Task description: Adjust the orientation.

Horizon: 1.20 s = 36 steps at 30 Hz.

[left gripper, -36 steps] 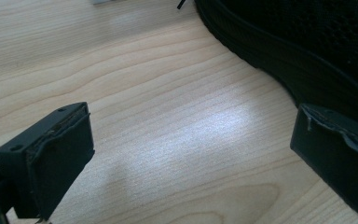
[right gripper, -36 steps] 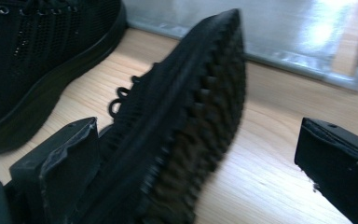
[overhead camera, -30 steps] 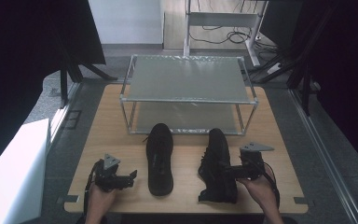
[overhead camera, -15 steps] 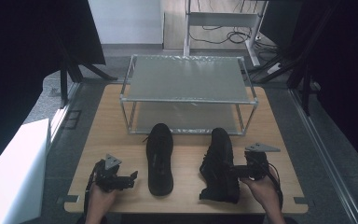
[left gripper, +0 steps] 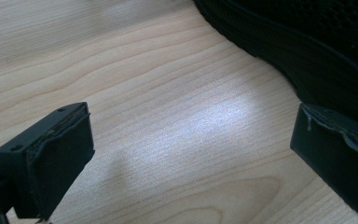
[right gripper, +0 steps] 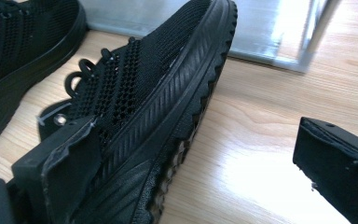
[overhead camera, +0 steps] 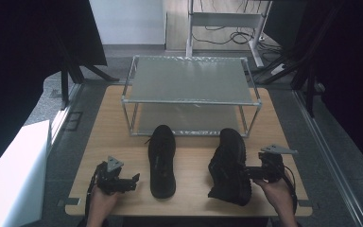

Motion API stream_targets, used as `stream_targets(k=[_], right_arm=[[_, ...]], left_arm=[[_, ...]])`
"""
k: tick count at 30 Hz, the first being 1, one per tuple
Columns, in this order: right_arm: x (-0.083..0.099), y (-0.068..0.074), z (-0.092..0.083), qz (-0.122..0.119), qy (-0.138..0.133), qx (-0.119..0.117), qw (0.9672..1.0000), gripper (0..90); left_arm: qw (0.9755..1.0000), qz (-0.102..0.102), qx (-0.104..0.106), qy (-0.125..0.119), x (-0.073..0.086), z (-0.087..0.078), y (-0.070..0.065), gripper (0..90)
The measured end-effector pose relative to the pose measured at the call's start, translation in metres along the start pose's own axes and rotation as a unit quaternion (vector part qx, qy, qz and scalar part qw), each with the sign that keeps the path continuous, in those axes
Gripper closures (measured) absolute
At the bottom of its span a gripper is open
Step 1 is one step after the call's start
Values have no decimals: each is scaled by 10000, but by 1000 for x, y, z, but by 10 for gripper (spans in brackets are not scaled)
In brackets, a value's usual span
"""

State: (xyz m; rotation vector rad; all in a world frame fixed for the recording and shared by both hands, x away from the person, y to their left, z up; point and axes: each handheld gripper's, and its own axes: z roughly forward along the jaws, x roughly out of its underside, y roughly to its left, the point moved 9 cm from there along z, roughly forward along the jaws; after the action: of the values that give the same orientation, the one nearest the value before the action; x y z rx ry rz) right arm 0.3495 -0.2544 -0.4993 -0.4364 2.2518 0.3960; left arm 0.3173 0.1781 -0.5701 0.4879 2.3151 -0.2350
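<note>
Shoes lie on wooden table before rack.

2 black mesh shoes: left shoe flat, right shoe tipped sideways.

Two-tier rack at table rear. Left shoe and right shoe side by side before rack, toes toward it. Left gripper left of left shoe; right gripper at right shoe's right side.
</note>
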Motion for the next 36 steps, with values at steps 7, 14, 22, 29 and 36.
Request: stream_targets(k=[7, 14, 22, 29, 36], right_arm=[[6, -20, -13, 174, -135, 180, 9996, 49], [14, -37, -20, 233, -178, 273, 9992, 107], [32, -68, -25, 352, 40, 613, 9975, 136], [41, -86, -27, 626, -5, 605, 9962, 136], [43, -84, -30, 567, -126, 431, 9974, 141]], left_arm=[[10000, 18, 7, 23, 0, 1, -1, 0], [10000, 23, 30, 35, 0, 2, -3, 0], [10000, 5, 68, 37, 0, 2, -3, 0], [9997, -122, 136, 151, 1, 3, -4, 0], [9996, -192, 131, 178, 0, 1, -6, 0]])
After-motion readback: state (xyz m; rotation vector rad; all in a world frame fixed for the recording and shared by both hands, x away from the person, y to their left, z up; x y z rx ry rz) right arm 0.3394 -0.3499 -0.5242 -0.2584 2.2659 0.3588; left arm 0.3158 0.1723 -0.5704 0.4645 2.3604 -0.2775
